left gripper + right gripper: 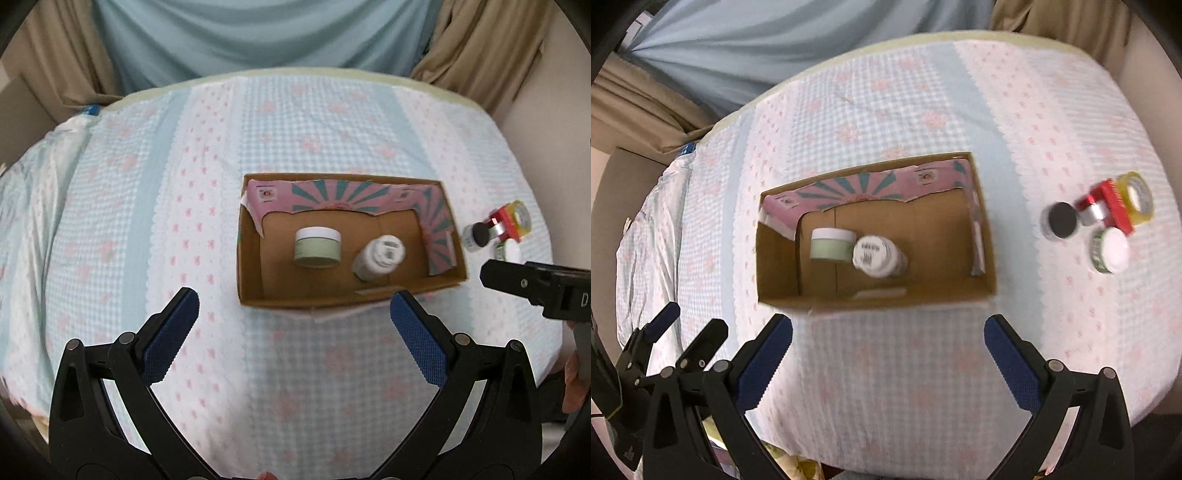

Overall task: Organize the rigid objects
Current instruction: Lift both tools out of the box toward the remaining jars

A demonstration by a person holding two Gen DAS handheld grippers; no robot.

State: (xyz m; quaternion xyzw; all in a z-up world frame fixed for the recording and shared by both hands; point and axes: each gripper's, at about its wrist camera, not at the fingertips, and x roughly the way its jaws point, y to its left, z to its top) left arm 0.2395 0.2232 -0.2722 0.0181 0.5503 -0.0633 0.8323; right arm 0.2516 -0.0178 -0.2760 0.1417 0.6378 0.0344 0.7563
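An open cardboard box with a pink patterned liner sits on the cloth-covered table. Inside stand a pale green jar with a white lid and a white bottle. To the box's right lie a black-lidded jar, a red item, a yellow tape roll and a white-lidded green jar. My left gripper is open and empty in front of the box. My right gripper is open and empty, also in front of the box.
The table wears a blue and white checked cloth with pink flowers. Blue and tan curtains hang behind it. The right gripper's finger shows at the right of the left wrist view. The left gripper shows at the lower left of the right wrist view.
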